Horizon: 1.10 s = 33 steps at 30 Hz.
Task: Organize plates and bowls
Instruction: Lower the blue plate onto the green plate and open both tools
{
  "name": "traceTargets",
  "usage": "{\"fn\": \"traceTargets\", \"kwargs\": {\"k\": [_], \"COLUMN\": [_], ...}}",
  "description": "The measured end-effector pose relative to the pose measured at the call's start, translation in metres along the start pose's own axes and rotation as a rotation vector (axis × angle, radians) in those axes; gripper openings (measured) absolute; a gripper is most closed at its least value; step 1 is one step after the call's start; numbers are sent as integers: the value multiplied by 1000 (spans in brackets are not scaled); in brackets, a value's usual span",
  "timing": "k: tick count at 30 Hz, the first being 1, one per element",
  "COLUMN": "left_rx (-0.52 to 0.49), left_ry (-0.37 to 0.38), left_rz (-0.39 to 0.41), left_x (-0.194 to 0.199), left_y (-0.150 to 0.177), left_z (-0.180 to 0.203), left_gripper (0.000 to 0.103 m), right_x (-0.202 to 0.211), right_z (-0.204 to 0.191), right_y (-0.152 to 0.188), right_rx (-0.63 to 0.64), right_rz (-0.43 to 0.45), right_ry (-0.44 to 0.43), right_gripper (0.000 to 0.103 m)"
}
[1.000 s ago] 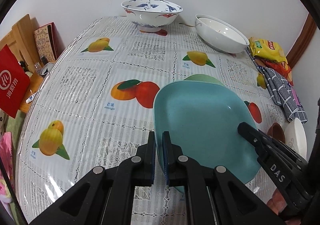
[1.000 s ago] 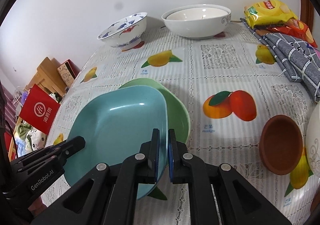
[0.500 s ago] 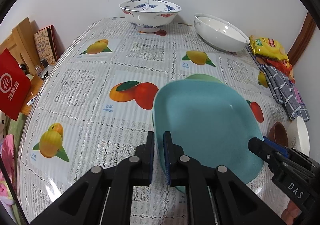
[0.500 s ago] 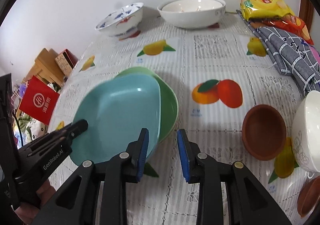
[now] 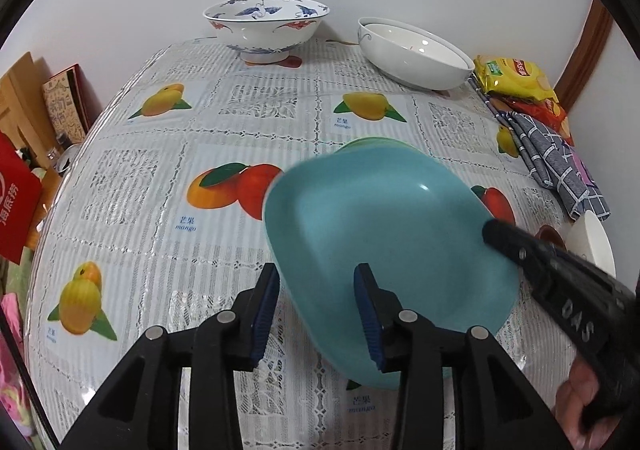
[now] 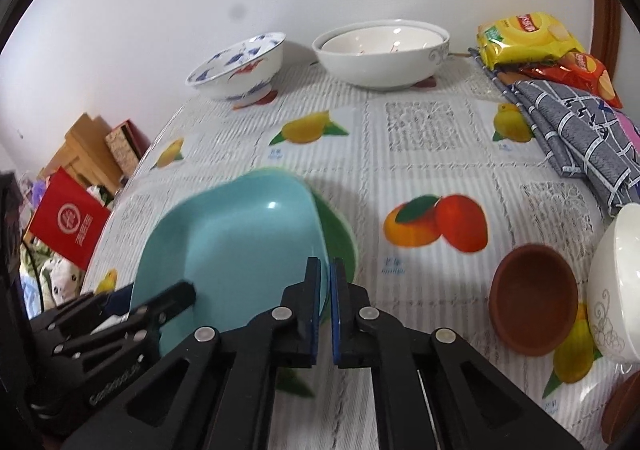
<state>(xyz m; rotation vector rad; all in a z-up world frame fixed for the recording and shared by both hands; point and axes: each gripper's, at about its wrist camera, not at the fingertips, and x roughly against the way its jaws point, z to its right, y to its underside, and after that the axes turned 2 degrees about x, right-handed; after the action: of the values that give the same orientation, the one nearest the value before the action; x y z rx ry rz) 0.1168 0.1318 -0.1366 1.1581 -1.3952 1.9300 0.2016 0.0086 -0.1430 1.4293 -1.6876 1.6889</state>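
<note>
The teal plate (image 5: 384, 242) sat low and centre in the left wrist view, tilted and blurred, resting on a green plate (image 6: 340, 238) whose edge peeked out behind it on the bench (image 5: 240, 122). The left tongs (image 5: 316, 314) were opening, their blue pads standing clear on either side of the teal plate's near rim, so nothing was pinched there. The right tongs (image 6: 325, 306) looked closed on the plate's right-hand rim, low in the right wrist view; the rim seemed to run between the pads, though blur made the contact hard to confirm. Both plates looked like smooth, stiff melamine or plastic: probably light, unlikely to shatter, but glossy and apt to slip or pivot when held by one edge only. The raised rim seemed the sensible place to grip, pads well over the lip. At the upper part of both views stood a blue-patterned bowl (image 5: 266, 28) and a white bowl (image 5: 412, 58), which looked ceramic, heavier and breakable. A brown bowl (image 6: 534, 298) and another white bowl (image 6: 618, 282) sat at the right edge.
</note>
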Motion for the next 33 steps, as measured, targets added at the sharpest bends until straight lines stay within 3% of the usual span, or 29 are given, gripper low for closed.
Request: {"fn": "traceTargets", "kwargs": {"k": [7,11,12,16,21,27,33], "left_rx": [13,20,19,3,-3,-16,-13], "left_ry": [9,11,16,22,28,31,28], "left_rz": [0,0,1,15,13,10,7], "left_x": [-1,3,5,13,14,9,9], "left_y": [-4,-4,-3,-2,0,0,0], "left_z": [-11,-15,-15,-12,-10,-9,-8], "left_gripper": [38,38,38,39,40,40,40], "right_x": [-5,6,8,10,3,-8,-11], "right_z": [10,10,11,9,2,1,14], "right_y": [-8,-8,-8,-2,2,5,1], "right_rx": [-43,-26,-23,1,23,12,-44], "right_rz": [42,60,58,1,-11,33,32], "right_ry": [-19,1,3,33,43,71,36], "right_gripper": [9,30,31,30,10,7,14]}}
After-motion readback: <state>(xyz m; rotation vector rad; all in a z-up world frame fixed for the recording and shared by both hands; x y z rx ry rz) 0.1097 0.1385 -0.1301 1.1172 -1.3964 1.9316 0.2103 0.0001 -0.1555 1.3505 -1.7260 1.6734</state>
